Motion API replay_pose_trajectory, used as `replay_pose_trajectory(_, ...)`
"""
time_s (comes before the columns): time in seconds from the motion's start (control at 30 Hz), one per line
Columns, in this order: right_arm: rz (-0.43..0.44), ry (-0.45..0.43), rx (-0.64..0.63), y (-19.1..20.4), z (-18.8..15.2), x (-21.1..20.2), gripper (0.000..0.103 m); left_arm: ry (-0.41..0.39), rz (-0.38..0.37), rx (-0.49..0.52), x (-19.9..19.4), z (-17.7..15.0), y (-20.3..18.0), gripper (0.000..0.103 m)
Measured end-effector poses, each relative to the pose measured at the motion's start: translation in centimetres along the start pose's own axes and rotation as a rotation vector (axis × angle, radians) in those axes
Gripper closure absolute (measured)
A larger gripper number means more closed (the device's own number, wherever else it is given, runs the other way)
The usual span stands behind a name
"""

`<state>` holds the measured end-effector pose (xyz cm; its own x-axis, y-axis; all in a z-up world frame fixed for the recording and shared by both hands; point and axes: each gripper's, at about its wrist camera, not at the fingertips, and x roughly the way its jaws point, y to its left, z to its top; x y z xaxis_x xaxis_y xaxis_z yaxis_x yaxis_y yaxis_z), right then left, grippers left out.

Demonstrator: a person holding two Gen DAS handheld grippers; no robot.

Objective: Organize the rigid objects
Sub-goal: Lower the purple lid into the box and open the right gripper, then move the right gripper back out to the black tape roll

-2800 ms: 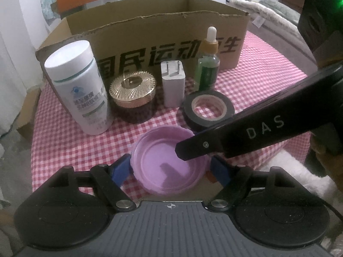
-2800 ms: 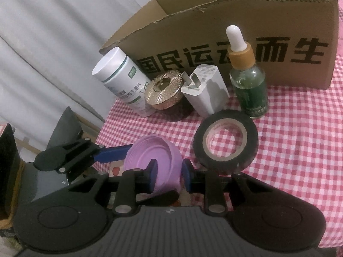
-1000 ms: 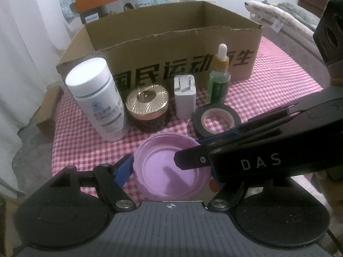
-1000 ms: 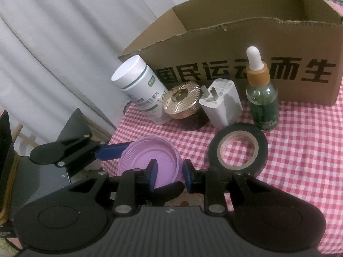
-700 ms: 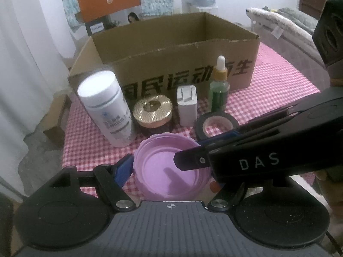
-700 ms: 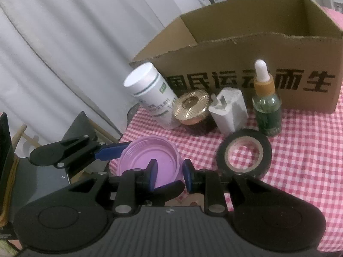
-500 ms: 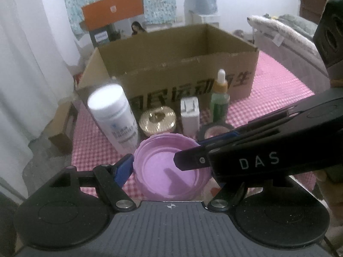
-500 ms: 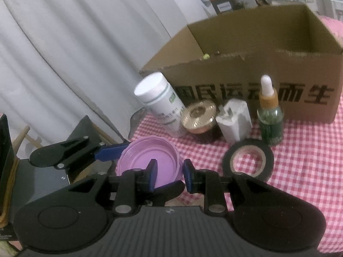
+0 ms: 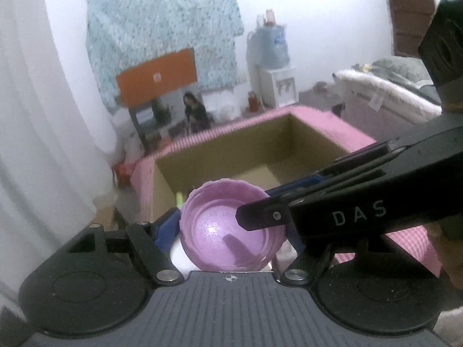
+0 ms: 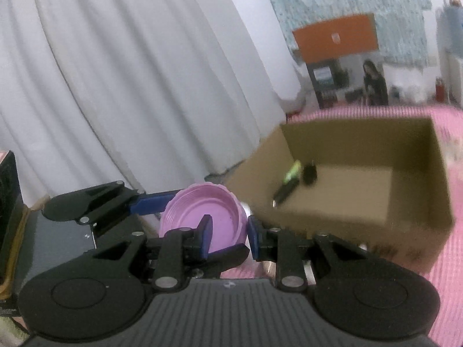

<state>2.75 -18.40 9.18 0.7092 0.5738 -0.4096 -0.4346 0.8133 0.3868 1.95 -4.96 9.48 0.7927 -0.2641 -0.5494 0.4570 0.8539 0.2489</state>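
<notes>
Purple lid: the purple lid (image 9: 231, 225) sits in the air between both my tools, hollow side up, at about 6 o'clock in both wrist views (image 10: 202, 214); the near wall of the cardboard box shows just beyond it.
Left gripper: my left gripper (image 9: 231, 228) spans the lid's full width, one blue pad (image 9: 166, 225) pressed to its rim at 9 o'clock, the other hidden behind my right tool at 3 o'clock. It is clamped on the lid.
Right gripper: my right gripper (image 10: 228, 238) pinches the lid's wall at its 3 o'clock edge, one blue finger (image 10: 206, 237) inside the hollow and the other outside. The jaws are nearly together, biting the thin rim.
Pose: both tools tip gently downward; my right one crosses the left wrist view from 3 o'clock, its black arm lying over the lid.
Cardboard box: the cardboard box (image 10: 411, 225) stands open at 1 to 3 o'clock from the lid in the right view; it is blurred.
Box contents: a yellow-green and black stick-like item (image 10: 289, 182) and a small dark item (image 10: 309, 173) lie on its floor; I cannot tell what they are.
Cloth: pink tablecloth (image 10: 451, 303) surrounds the box.
Backdrop: white curtain (image 10: 130, 86) at 9 to 12 o'clock.
</notes>
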Motion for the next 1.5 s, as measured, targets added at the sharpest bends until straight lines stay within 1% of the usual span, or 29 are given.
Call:
replay_pose_trajectory(0.1,-0.003,-0.004,-0.028,-0.3,2.7,0.5,0.074,0.008,-0.013,0.005,1.4,2.0,1.0,0.027)
replay_pose_trajectory(0.2,-0.002,0.025,-0.03,-1.4,5.1,1.7,0.074,0.033,-0.022,0.01,3.5,3.4,1.8,0.027)
replay_pose_trajectory(0.27,0.005,0.064,-0.007,-2.7,6.5,3.1,0.074,0.069,-0.034,0.004,5.5,4.0,2.4,0.027)
replay_pose_trajectory(0.4,0.006,0.174,0.055,-6.0,8.3,7.0,0.074,0.183,-0.083,-0.037,10.4,4.5,3.4,0.027)
replay_pose_trajectory(0.53,0.016,0.309,0.138,-10.1,9.0,11.5,0.074,0.321,-0.135,-0.078,15.2,4.0,4.4,0.027)
replay_pose_trajectory(0.63,0.035,0.417,0.219,-13.1,8.7,14.7,0.074,0.412,-0.17,-0.099,18.1,3.4,4.9,0.027)
replay_pose_trajectory(0.7,0.049,0.466,0.265,-14.5,8.3,16.0,0.073,0.463,-0.188,-0.112,19.6,3.1,5.2,0.027)
replay_pose_trajectory(0.87,0.079,0.58,0.311,-16.9,7.3,19.1,0.073,0.577,-0.221,-0.107,22.0,2.5,5.6,0.027)
replay_pose_trajectory(0.93,0.091,0.616,0.317,-17.4,6.9,20.0,0.073,0.613,-0.232,-0.095,22.5,2.2,5.5,0.027)
replay_pose_trajectory(1.03,0.099,0.657,0.311,-17.8,6.7,21.3,0.073,0.668,-0.254,-0.109,23.2,1.9,5.6,0.026)
replay_pose_trajectory(1.2,0.099,0.711,0.31,-18.1,5.8,22.4,0.072,0.701,-0.269,-0.145,23.9,2.2,6.1,0.019)
replay_pose_trajectory(1.3,0.093,0.73,0.312,-18.5,5.4,22.9,0.071,0.704,-0.275,-0.158,23.6,2.5,6.4,0.018)
replay_pose_trajectory(1.4,0.096,0.713,0.319,-18.6,5.4,22.6,0.071,0.682,-0.279,-0.168,22.8,3.1,6.6,0.017)
replay_pose_trajectory(1.47,0.095,0.68,0.312,-18.4,5.9,21.7,0.066,0.649,-0.281,-0.184,21.8,3.5,6.8,0.015)
replay_pose_trajectory(1.5,0.093,0.654,0.306,-18.4,6.3,21.1,0.059,0.63,-0.275,-0.188,21.3,3.7,7.0,0.01)
